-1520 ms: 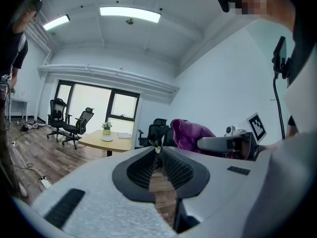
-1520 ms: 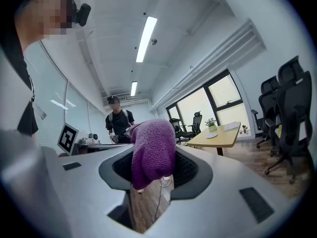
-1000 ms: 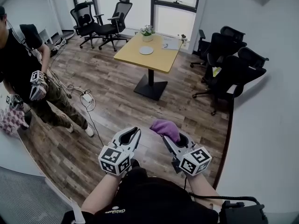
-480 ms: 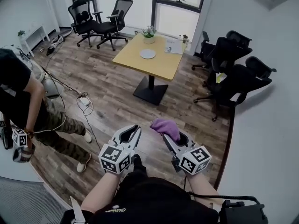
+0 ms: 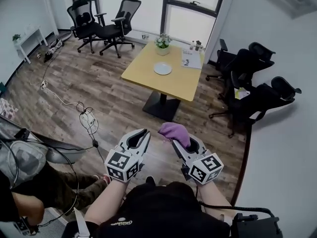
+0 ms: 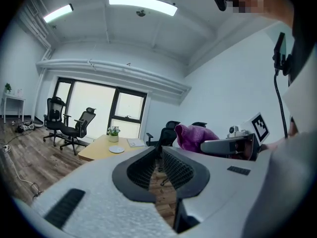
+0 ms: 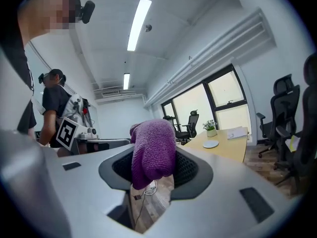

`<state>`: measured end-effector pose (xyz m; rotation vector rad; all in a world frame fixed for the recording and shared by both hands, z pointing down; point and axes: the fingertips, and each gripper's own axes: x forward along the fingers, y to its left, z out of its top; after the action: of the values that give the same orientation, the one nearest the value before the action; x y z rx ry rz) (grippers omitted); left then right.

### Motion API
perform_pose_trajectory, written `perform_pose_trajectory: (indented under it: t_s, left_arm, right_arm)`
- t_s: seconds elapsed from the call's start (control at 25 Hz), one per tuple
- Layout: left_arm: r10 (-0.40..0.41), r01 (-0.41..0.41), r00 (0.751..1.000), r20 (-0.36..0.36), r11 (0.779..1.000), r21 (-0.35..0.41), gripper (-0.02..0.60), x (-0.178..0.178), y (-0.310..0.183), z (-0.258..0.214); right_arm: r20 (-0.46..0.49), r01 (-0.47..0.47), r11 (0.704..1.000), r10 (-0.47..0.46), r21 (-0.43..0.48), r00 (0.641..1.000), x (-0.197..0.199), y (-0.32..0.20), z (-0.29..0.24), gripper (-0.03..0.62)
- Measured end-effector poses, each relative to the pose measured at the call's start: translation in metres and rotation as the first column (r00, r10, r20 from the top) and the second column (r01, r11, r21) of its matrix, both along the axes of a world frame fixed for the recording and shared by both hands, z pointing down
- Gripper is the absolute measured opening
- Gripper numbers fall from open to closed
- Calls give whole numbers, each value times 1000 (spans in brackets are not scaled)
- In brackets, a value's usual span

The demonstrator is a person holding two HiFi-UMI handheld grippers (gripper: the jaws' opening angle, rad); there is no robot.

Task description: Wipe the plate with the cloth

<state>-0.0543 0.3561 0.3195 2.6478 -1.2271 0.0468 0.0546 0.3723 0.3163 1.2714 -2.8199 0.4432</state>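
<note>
A white plate (image 5: 162, 69) lies on the wooden table (image 5: 185, 81) far ahead; it also shows as the small plate (image 6: 116, 149) in the left gripper view and the plate (image 7: 210, 144) in the right gripper view. My right gripper (image 5: 179, 139) is shut on a purple cloth (image 5: 174, 132), whose folds (image 7: 152, 152) hang out of the jaws. My left gripper (image 5: 139, 139) is shut with nothing in it, held beside the right one at waist height, well short of the table.
A potted plant (image 5: 162, 41) and papers (image 5: 191, 58) sit on the table's far end. Black office chairs (image 5: 257, 95) stand right of the table, two more chairs (image 5: 101, 19) by the windows. Cables (image 5: 86, 120) lie on the floor. Another person (image 5: 27, 177) stands at the left.
The view has advanced toward the table and swung right. The other person has slid down to the lower left corner. Both grippers keep their pose, the cloth still held.
</note>
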Motion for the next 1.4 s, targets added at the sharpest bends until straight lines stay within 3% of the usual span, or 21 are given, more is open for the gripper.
perform_pose_trajectory:
  t_s: [0.28, 0.64, 1.12, 1.4]
  left_arm:
    - [5, -6, 1000, -16, 1000, -13, 46, -17, -70, 7]
    - [-35, 34, 999, -11, 999, -34, 46, -28, -166, 30]
    - [-105, 105, 994, -11, 994, -15, 46, 5, -386, 13]
    - [-112, 112, 994, -5, 994, -13, 46, 28, -466, 1]
  right_arm:
    - [4, -27, 999, 27, -18, 1000, -11, -66, 7, 163]
    - [22, 14, 1000, -14, -15, 1000, -21, -174, 24, 163]
    - [16, 100, 995, -100, -13, 995, 12, -394, 14, 163]
    - [14, 144, 989, -144, -25, 989, 24, -474, 9, 163]
